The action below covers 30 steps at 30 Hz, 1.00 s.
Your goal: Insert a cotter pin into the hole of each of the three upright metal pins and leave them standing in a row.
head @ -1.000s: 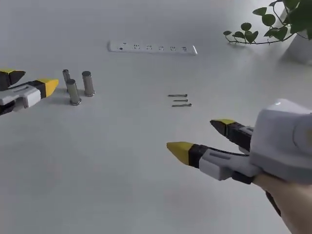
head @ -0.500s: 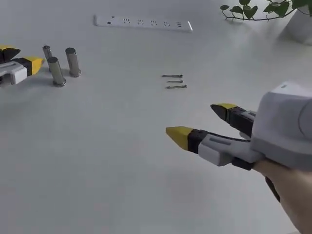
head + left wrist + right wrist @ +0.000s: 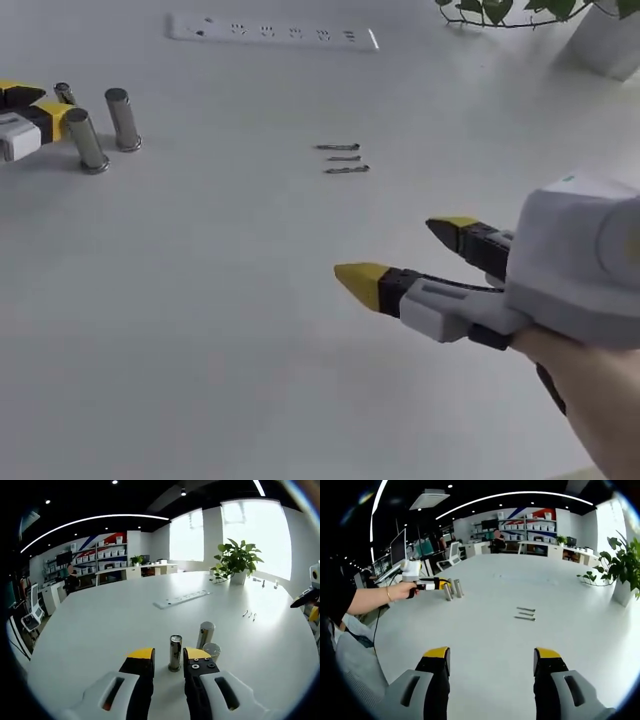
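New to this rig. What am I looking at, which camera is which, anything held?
No robot: a person holds a two-jaw gripper in each hand. The wide picture is from a headset camera; the round ones from cameras on each gripper. On the white table stand three metal pins; three cotter pins lie apart, a power strip beyond. The left gripper has its open jaws either side of one pin; the right gripper hovers open. Nothing is held.
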Available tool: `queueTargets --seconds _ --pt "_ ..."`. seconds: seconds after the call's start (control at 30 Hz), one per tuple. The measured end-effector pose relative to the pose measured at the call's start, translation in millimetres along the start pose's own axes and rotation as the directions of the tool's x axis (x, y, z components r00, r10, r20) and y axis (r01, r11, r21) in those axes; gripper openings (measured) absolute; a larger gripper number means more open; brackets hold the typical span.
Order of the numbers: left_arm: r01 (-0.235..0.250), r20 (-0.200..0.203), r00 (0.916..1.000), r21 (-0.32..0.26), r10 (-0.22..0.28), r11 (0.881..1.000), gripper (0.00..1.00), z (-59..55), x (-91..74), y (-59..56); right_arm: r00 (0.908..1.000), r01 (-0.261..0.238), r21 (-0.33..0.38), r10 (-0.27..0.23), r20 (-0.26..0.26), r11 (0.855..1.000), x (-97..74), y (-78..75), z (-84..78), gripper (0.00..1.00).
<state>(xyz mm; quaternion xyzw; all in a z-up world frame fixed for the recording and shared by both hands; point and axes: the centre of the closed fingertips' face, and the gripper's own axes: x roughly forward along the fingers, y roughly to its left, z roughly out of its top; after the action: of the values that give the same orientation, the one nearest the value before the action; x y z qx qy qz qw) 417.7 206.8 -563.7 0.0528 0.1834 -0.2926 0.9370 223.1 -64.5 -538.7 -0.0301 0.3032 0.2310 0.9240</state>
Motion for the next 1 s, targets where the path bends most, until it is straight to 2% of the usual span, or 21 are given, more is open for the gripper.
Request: queueTargets --seconds 0.07,0.33,0.37,0.4,0.6,0.77,0.9,1.0 --pt "0.019 -0.018 0.9997 0.016 -0.019 1.0 0.17 -3.6 3.2 1.0 1.0 0.002 0.003 -0.002 -0.004 1.0 0.1 -0.5 -0.9 0.65" --pt "0.047 -0.017 0.9988 0.045 -0.046 0.998 0.1 -2.7 7.8 0.5 0.9999 0.002 0.006 -0.002 -0.011 1.0 1.9 -0.4 -0.9 0.64" --pt "0.049 -0.015 0.9987 0.051 -0.049 0.997 0.1 -0.1 5.1 -7.3 0.9999 0.001 0.006 -0.001 -0.011 1.0 2.0 0.2 -0.7 0.64" --pt "0.054 -0.016 0.9985 0.05 -0.053 0.997 0.09 0.6 4.5 -10.6 1.0 -0.001 0.007 0.001 -0.006 1.0 2.3 1.0 0.7 0.64" --pt "0.068 -0.019 0.9976 0.047 -0.067 0.997 0.07 -2.9 9.0 -5.7 1.0 -0.008 0.001 0.008 -0.005 1.0 2.9 4.6 1.9 0.65" --pt "0.056 -0.018 0.9982 -0.001 -0.056 0.998 0.07 -5.0 9.6 2.9 0.9999 -0.012 0.005 0.012 -0.005 1.0 2.6 6.9 1.0 0.65" --pt "0.054 -0.026 0.9982 -0.011 -0.054 0.999 0.07 -7.3 7.0 5.9 0.9998 -0.02 0.001 0.02 -0.001 1.0 2.7 9.4 2.5 0.65" --pt "0.052 -0.027 0.9982 -0.055 -0.054 0.997 0.07 -8.7 4.6 8.6 0.9998 -0.02 0.005 0.02 0.003 1.0 3.0 8.8 3.6 0.65"
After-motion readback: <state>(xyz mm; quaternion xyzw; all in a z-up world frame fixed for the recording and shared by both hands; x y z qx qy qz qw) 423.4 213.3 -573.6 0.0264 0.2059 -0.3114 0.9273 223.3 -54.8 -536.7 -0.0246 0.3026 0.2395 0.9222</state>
